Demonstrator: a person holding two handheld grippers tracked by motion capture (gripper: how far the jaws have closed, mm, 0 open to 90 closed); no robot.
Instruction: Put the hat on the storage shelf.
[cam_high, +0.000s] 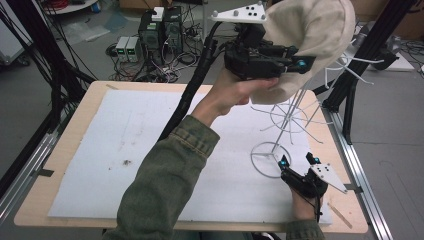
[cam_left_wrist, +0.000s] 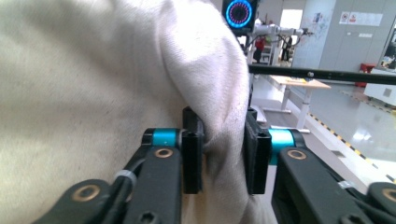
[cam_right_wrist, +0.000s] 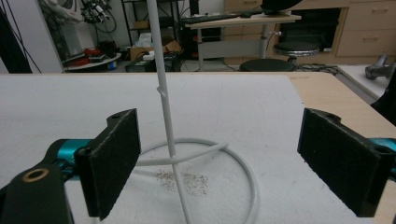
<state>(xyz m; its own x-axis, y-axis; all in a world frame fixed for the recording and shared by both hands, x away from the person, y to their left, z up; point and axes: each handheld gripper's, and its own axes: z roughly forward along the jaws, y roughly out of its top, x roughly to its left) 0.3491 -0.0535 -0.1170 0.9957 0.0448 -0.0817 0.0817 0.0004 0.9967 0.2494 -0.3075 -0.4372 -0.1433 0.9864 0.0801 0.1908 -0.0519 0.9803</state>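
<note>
Jaws of left gripper clenched on a fold of cream cloth bag, fabric pinched between both black pads, as seen in left gripper view. Same gripper in high view raised well above the table, held by left hand, green sleeve coming up from the bottom edge, black cable trailing down behind, grey three-cornered plate on top. Cloth bag bunched over the upper part of white wire stand, upper prongs of the stand covered, lower prongs bare and spreading outward. Jaws of right gripper spread wide, gripping nothing; in right gripper view, thin white upright of wire stand rising between the two pads, ring base resting on the white mat, a patch of dark specks inside the ring. Right gripper in high view low at the near right of the table, just beside the ring base, touching or apart not determinable. White mat covering most of wooden table, a few dark marks at left of centre. Beyond the table: grey floor, electronics boxes with tangled cables.
</note>
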